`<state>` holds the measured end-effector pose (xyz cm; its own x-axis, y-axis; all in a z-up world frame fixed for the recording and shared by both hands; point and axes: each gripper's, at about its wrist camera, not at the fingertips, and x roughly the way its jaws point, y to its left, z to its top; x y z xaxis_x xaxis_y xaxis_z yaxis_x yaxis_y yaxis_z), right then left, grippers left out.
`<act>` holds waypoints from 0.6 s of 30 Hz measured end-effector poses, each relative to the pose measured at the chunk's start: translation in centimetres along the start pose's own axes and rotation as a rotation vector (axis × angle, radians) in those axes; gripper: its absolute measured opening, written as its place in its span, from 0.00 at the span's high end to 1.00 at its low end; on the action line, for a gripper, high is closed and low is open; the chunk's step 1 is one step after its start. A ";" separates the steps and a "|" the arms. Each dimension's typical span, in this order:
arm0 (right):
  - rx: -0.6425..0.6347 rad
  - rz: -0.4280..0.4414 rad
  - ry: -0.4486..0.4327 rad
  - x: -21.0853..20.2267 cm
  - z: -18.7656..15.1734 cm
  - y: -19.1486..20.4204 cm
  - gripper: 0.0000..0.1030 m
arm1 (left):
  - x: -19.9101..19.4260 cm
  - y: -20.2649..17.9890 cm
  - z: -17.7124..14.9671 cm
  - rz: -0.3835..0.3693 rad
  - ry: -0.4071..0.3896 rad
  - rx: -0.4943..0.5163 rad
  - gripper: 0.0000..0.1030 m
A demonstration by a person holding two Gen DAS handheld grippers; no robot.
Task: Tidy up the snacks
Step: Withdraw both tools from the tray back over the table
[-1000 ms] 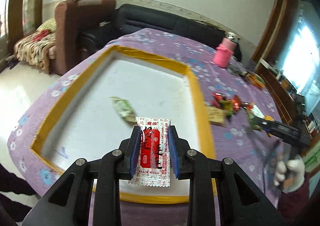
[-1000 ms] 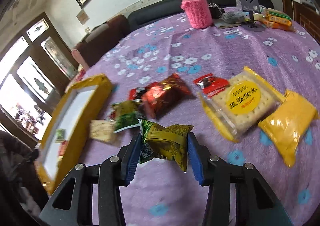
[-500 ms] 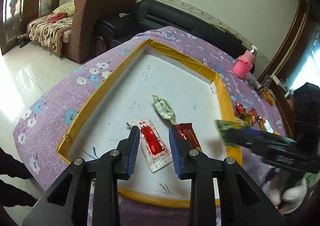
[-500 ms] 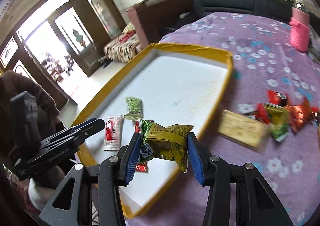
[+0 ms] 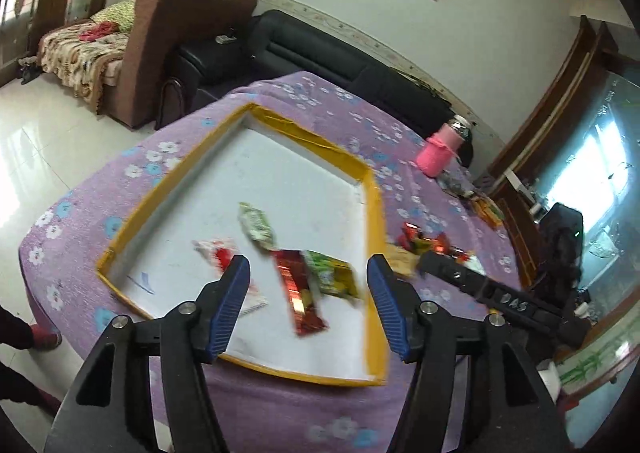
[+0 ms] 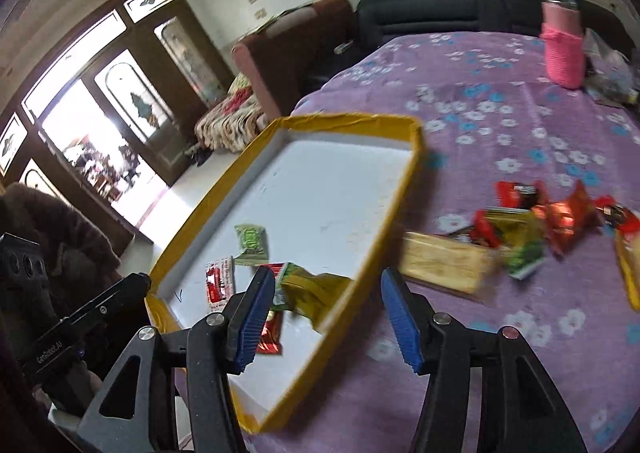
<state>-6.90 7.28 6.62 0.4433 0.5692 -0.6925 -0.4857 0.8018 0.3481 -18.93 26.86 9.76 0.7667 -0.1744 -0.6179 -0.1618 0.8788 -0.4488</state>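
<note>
Both grippers hang over the near end of the yellow-rimmed tray with nothing held: the left gripper has its blue fingers spread wide, and the right gripper likewise stands wide apart, empty. Four snacks lie on the tray's white floor, clustered toward its near end. A green-and-yellow crinkled packet (blurred in both views) sits closest to the right-hand rim, touching or overlapping a long red foil bar that lies lengthwise. A small green sachet lies just beyond the bar's far end, and a white sachet with a red panel lies to the left, near the left fingers. The far half of the tray floor is bare white. The tray rests on a worktop covered in purple floral cloth. Outside the right rim, on the cloth, lies a loose heap of unsorted snacks: a tan cracker pack just beside the rim, then red and green wrappers further out, well apart from the tray. A pink-sleeved flask stands upright at the far side of the worktop, well clear of both grippers.
</note>
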 end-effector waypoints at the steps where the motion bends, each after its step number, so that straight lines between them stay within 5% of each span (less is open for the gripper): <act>1: 0.007 -0.016 -0.012 -0.9 -0.2 -0.6 0.41 | -0.5 -2.0 0.3 -0.030 0.024 0.022 0.42; 4: 0.050 -0.055 -0.043 -4.0 -1.3 -3.4 0.38 | -3.4 -9.4 0.8 -0.116 0.058 0.188 0.42; 7: 0.108 -0.085 -0.053 -6.4 -2.8 -6.3 0.38 | -7.6 -17.6 0.8 -0.173 0.055 0.389 0.27; 10: 0.174 -0.119 -0.054 -8.7 -4.8 -9.6 0.38 | -12.2 -24.8 -0.1 -0.235 0.049 0.568 0.25; 18: 0.307 -0.210 -0.076 -14.4 -8.9 -16.2 0.36 | -16.3 -30.3 -1.8 -0.287 0.041 0.669 0.22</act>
<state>-12.12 -15.55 5.31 0.5693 0.3897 -0.7239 -0.1353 0.9129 0.3851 -27.69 2.27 32.28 0.6960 -0.4437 -0.5645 0.4666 0.8771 -0.1142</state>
